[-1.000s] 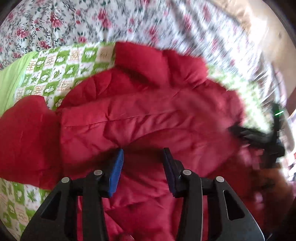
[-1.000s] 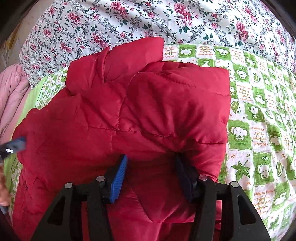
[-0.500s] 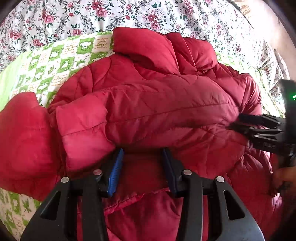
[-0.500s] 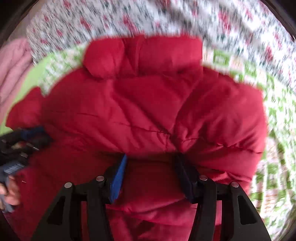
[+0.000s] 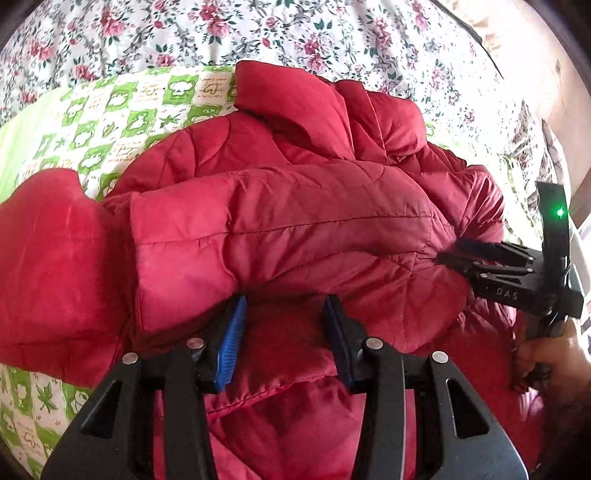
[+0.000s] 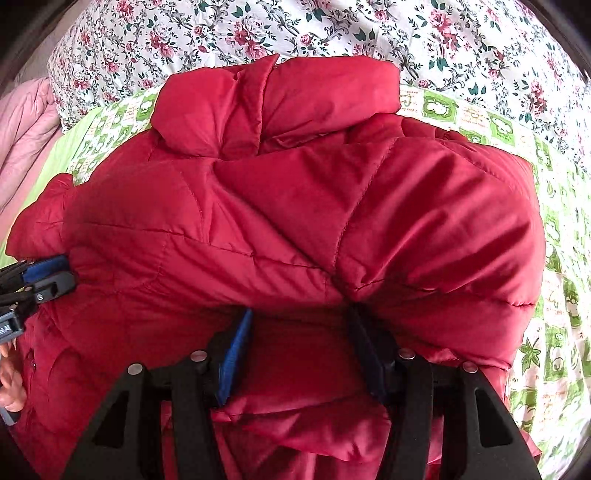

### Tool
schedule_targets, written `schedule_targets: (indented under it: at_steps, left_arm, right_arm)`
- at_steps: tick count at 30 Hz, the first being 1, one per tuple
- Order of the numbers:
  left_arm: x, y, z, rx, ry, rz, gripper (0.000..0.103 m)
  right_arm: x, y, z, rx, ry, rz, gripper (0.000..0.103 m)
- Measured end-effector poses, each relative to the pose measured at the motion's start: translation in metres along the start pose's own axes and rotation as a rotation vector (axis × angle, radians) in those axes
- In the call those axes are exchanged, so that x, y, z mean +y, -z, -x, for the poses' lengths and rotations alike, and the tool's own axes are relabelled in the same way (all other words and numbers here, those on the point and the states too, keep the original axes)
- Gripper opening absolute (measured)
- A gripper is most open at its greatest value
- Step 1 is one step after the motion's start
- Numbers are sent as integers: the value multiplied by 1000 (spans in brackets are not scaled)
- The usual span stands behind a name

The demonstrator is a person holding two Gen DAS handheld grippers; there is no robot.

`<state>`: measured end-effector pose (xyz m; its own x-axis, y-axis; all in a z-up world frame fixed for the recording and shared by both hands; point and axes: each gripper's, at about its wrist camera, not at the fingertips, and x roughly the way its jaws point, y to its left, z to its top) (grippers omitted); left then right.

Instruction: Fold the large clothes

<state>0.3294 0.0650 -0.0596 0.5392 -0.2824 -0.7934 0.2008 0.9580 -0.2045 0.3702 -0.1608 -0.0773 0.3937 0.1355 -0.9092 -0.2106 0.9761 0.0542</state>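
- Since a second earlier, my right tool had swung the red jacket leftward over itself.
- Both tools, left included, gripped bunched jacket fabric on the green-checked quilt.

Both views are sharp and bright under soft daylight. In the left wrist view, glare washes out the edge at two to three o'clock. Fisheye curvature bends the floral bedspread toward black corners; shadow pools beneath the red jacket folds.
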Motion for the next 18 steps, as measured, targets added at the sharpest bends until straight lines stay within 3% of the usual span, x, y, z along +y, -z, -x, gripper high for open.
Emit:
schedule_targets:
  at_steps: [5, 9, 13, 18]
  left_arm:
    - [1, 5, 22, -20, 7, 13, 42]
    - [20, 18, 44, -53, 11, 66, 51]
    - [54, 34, 64, -75, 15, 166, 55]
    - [112, 51, 88, -124, -69, 302, 60]
  right_arm:
    - [-6, 3, 17, -26, -40, -45, 57]
    - [-6, 11, 45, -72, -62, -64, 57]
    - [-6, 20, 65, -94, -102, -75, 57]
    - [5, 27, 86, -118, -142, -62, 57]
